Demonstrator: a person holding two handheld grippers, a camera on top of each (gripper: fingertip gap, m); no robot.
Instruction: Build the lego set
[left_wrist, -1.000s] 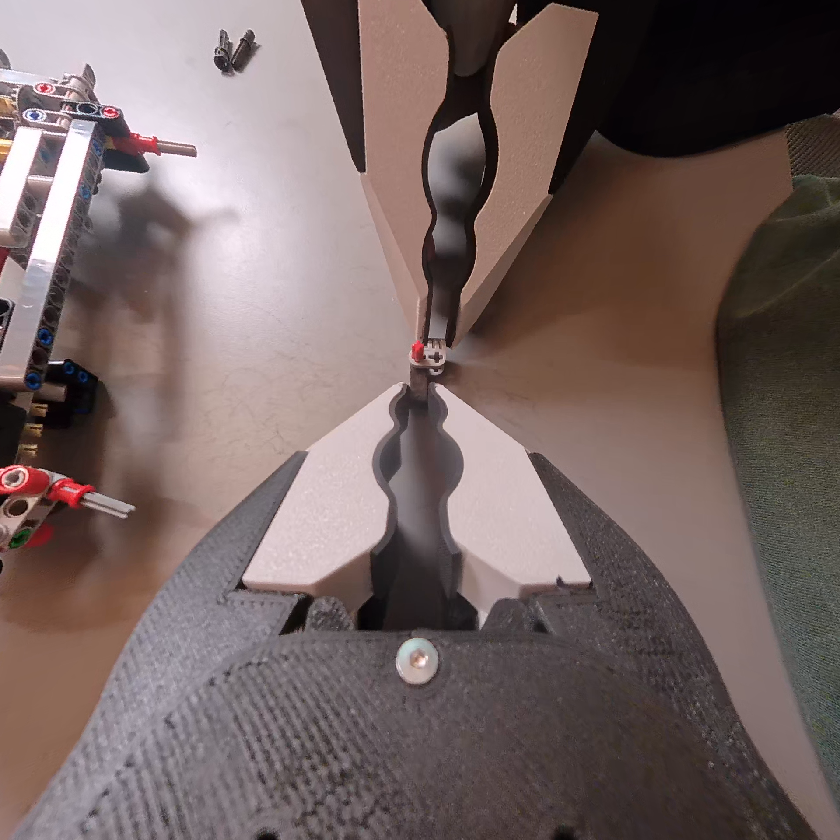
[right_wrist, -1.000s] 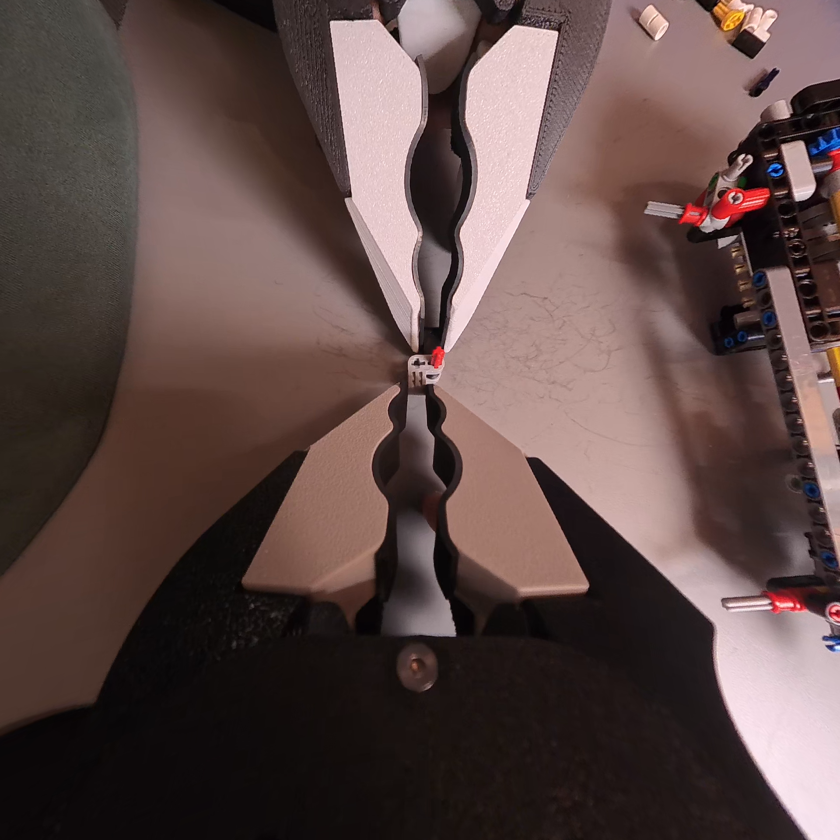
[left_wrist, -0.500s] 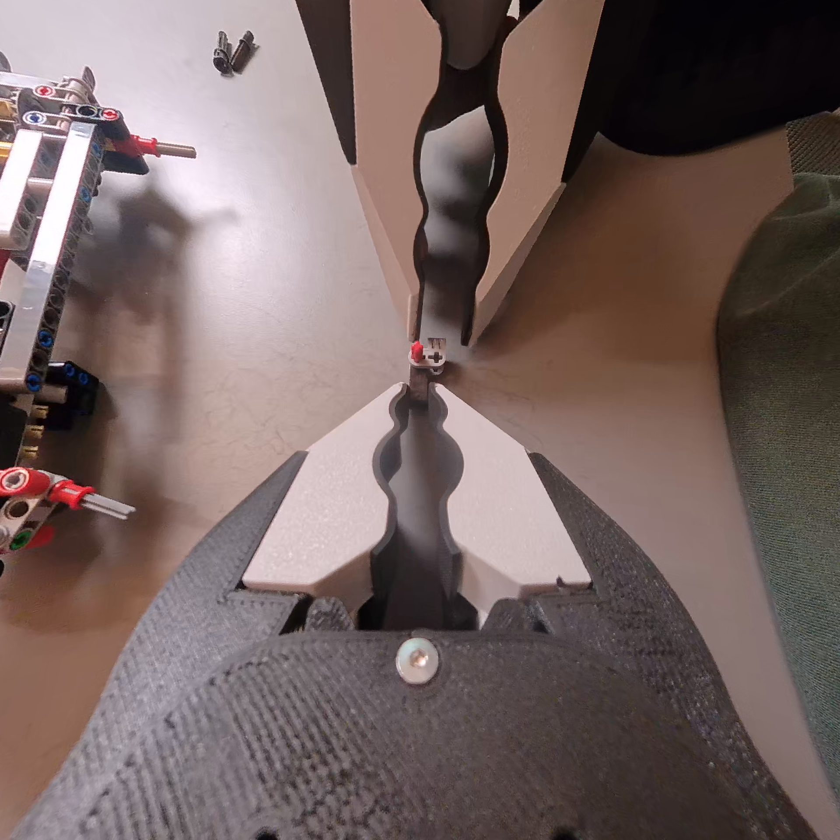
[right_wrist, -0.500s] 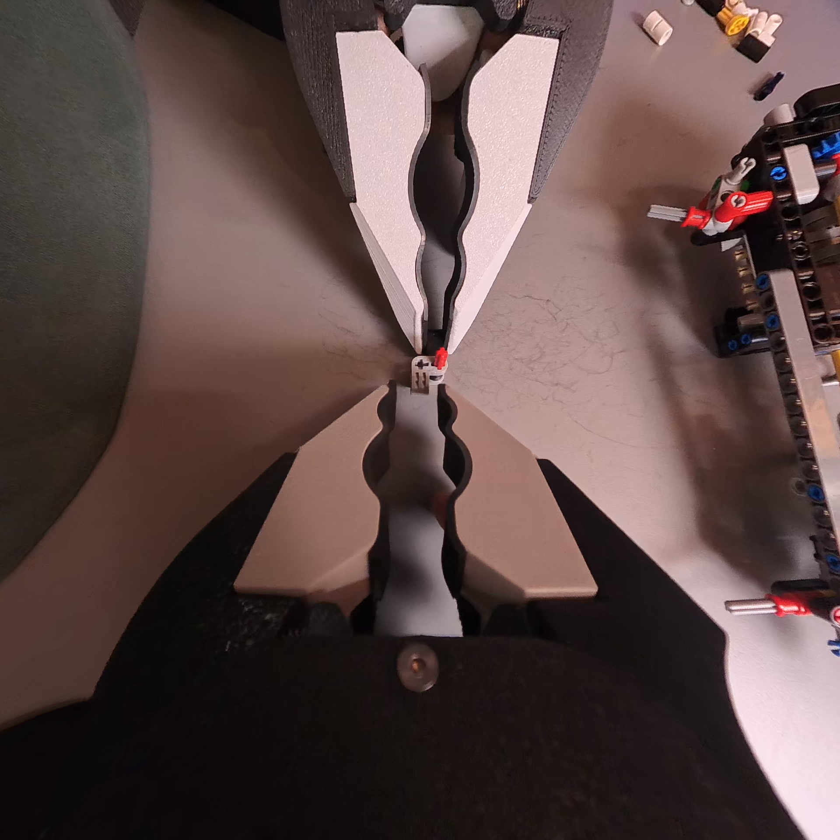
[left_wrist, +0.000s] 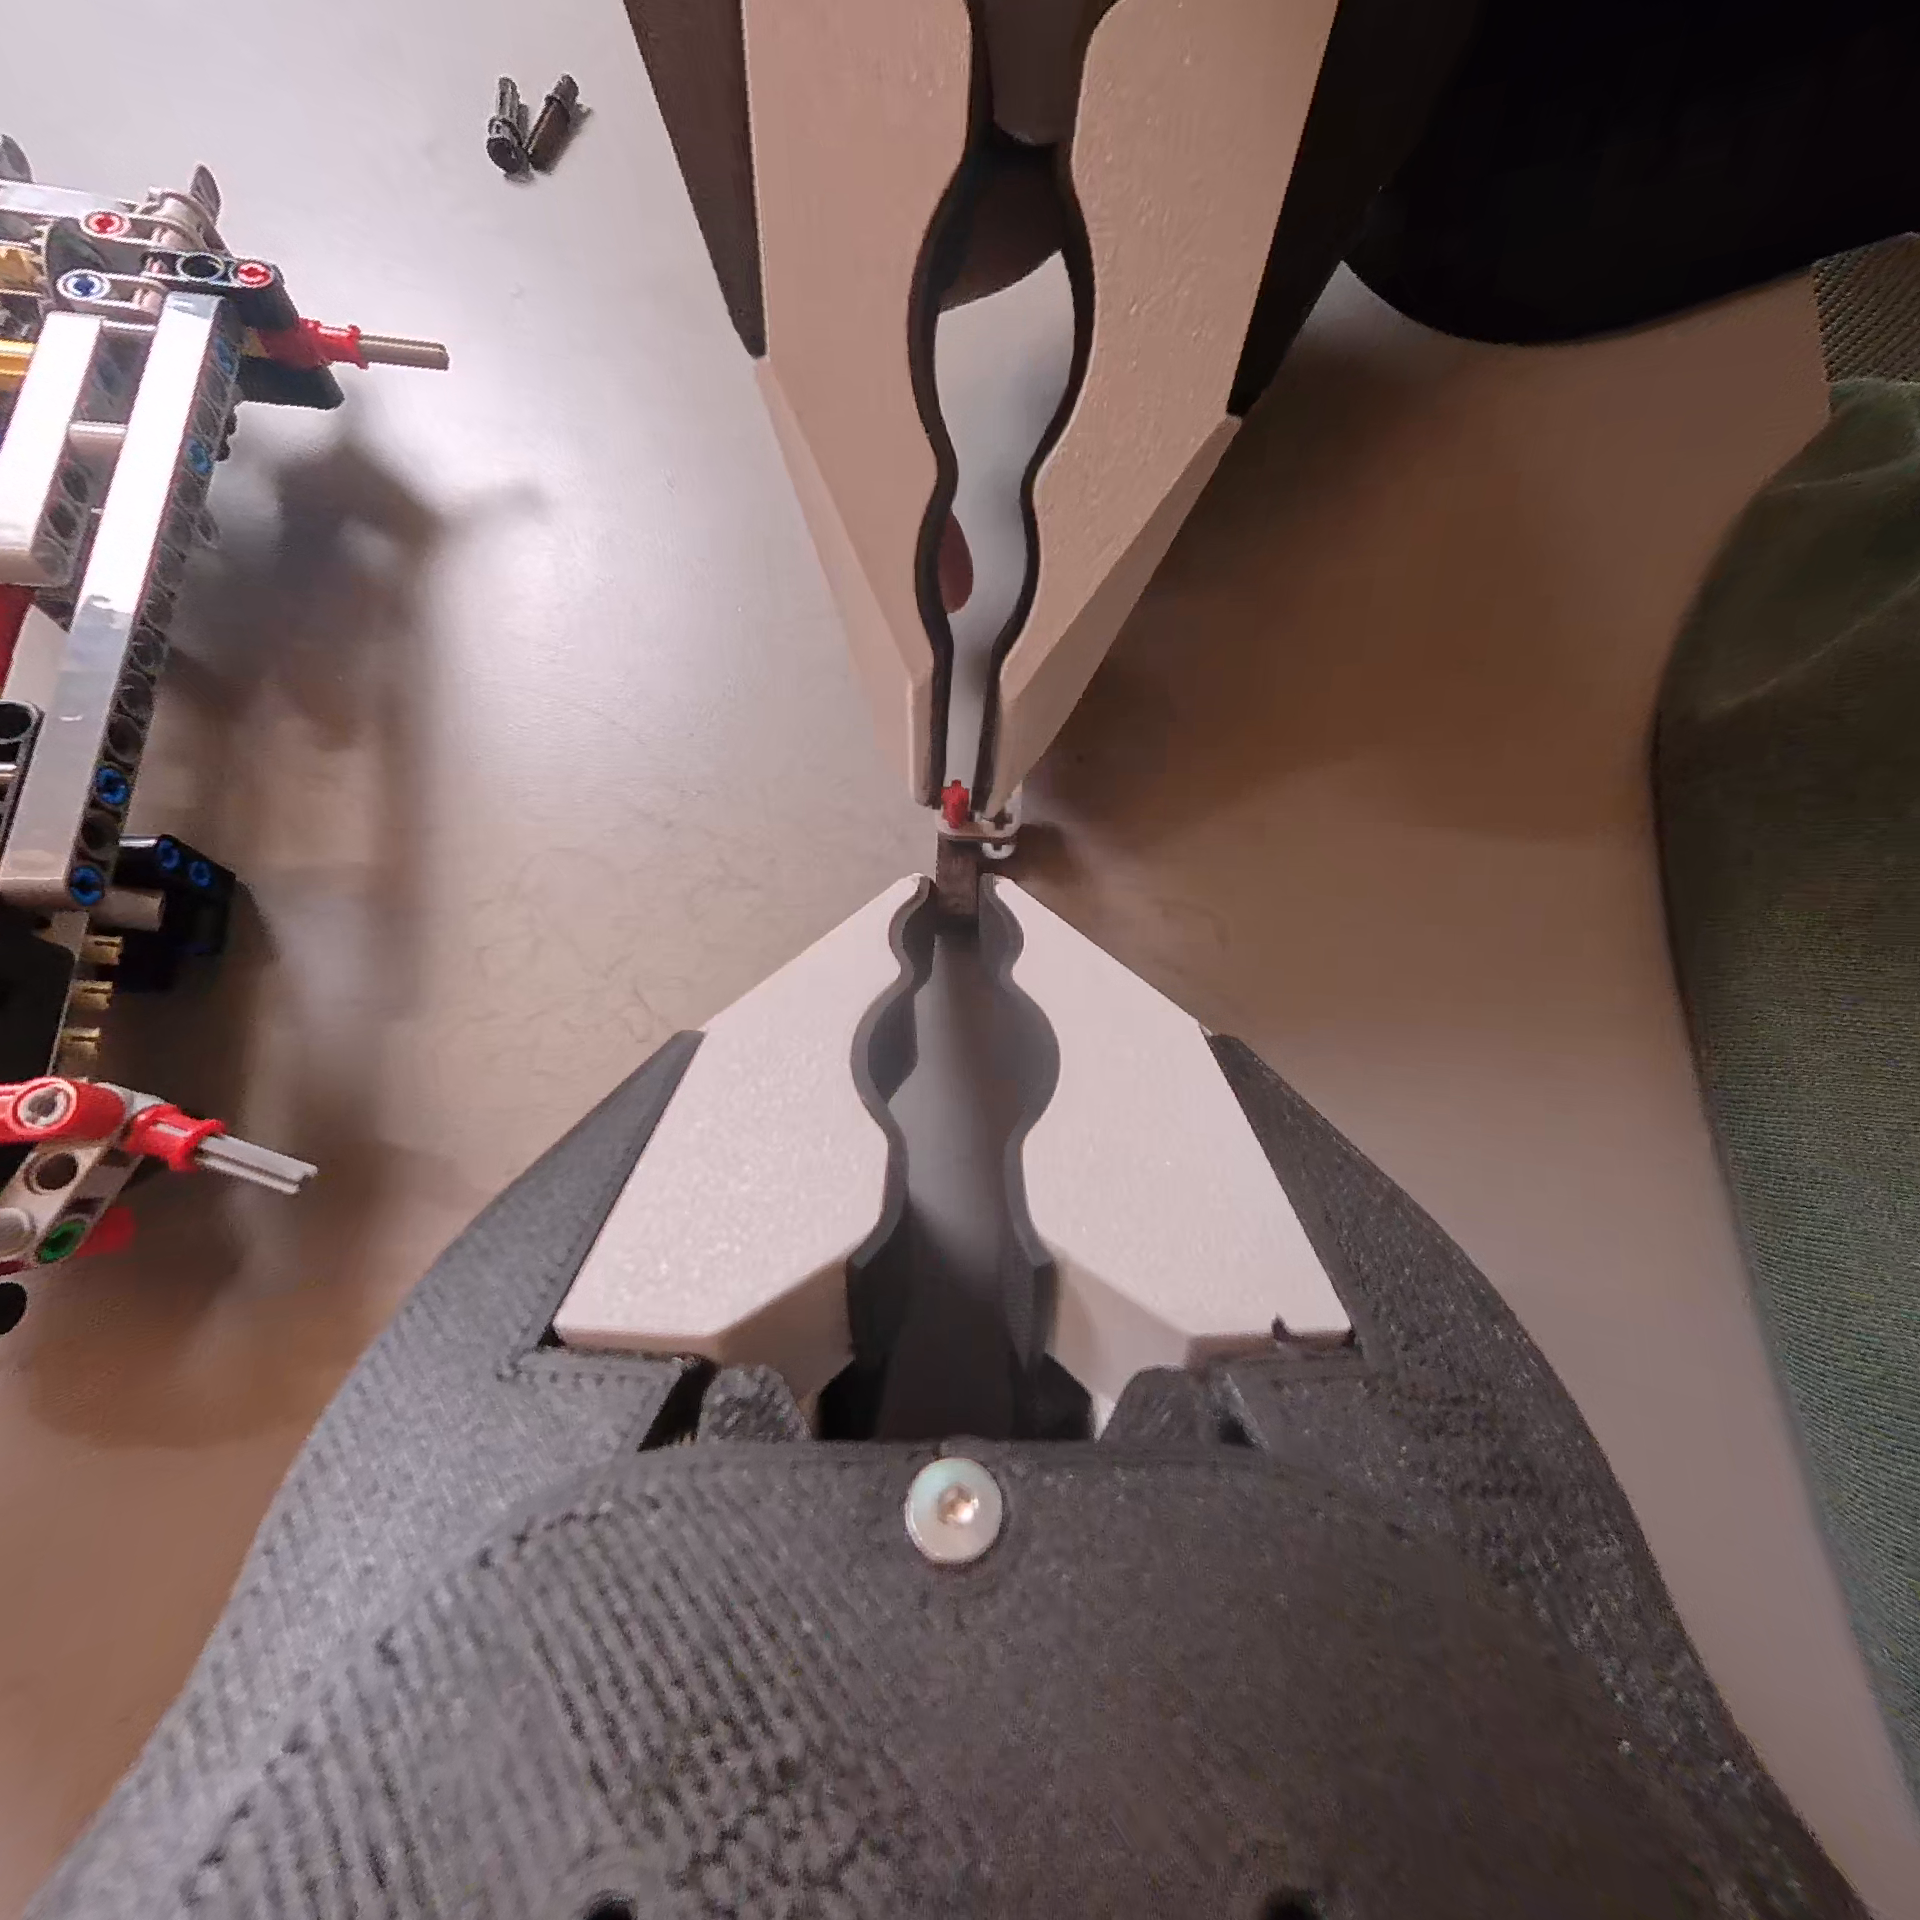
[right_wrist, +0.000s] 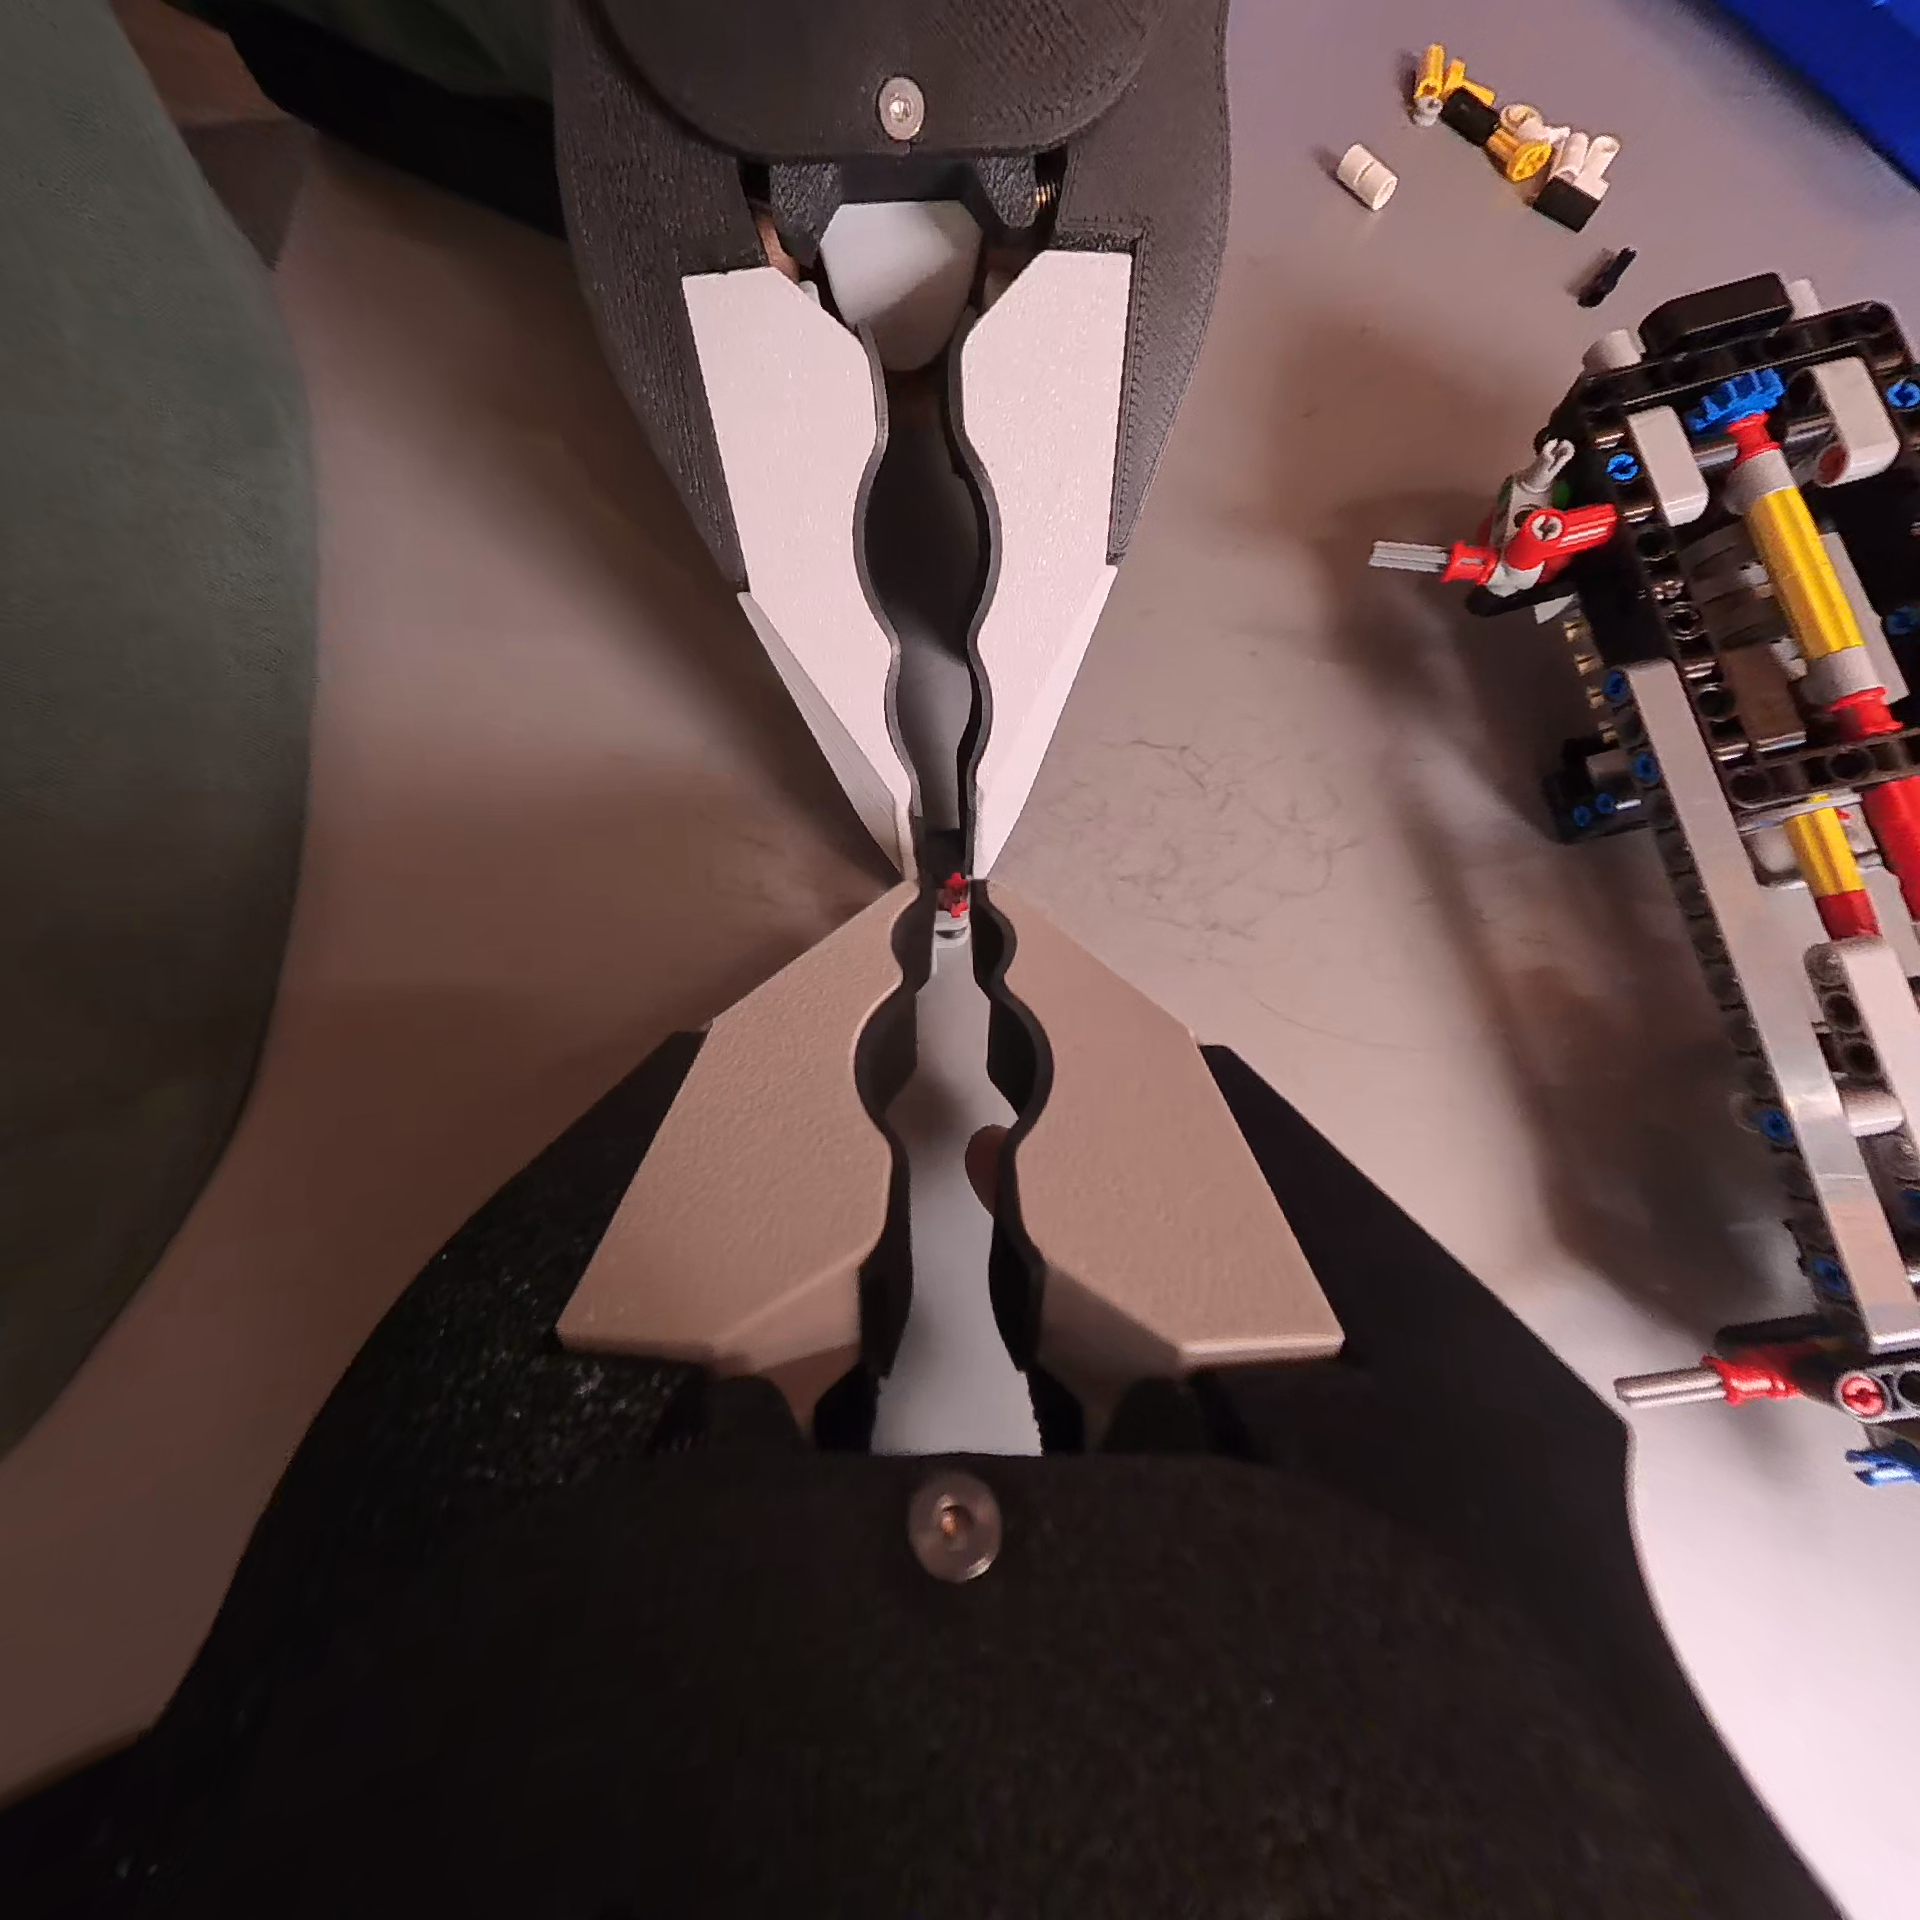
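My left gripper (left_wrist: 956, 888) is shut on a small dark piece (left_wrist: 956, 891) held at its tips. My right gripper (right_wrist: 943, 914) meets it tip to tip above the table. Its jaws are closed around a small white connector (right_wrist: 948, 932) with a red pin (right_wrist: 953, 891). From the left wrist view the right gripper (left_wrist: 968, 795) comes down from the top, with the red pin (left_wrist: 954, 798) between its tips and the white connector (left_wrist: 995, 826) sticking out beside them. From the right wrist view the left gripper (right_wrist: 940, 847) comes down from the top.
The partly built lego chassis (left_wrist: 94, 623) lies to the left, and also shows in the right wrist view (right_wrist: 1766, 748). Two loose dark pins (left_wrist: 535, 120) lie far left. Loose small parts (right_wrist: 1507, 135) and a white bush (right_wrist: 1366, 179) lie far right. Green cloth (left_wrist: 1787, 935) borders the table. Only a small space, under 4 cm, lies between the two pairs of fingers.
My right gripper's jaws opened half a second ago, then slid forward over the white connector and red pin and closed again. My left gripper stayed shut on the dark piece.
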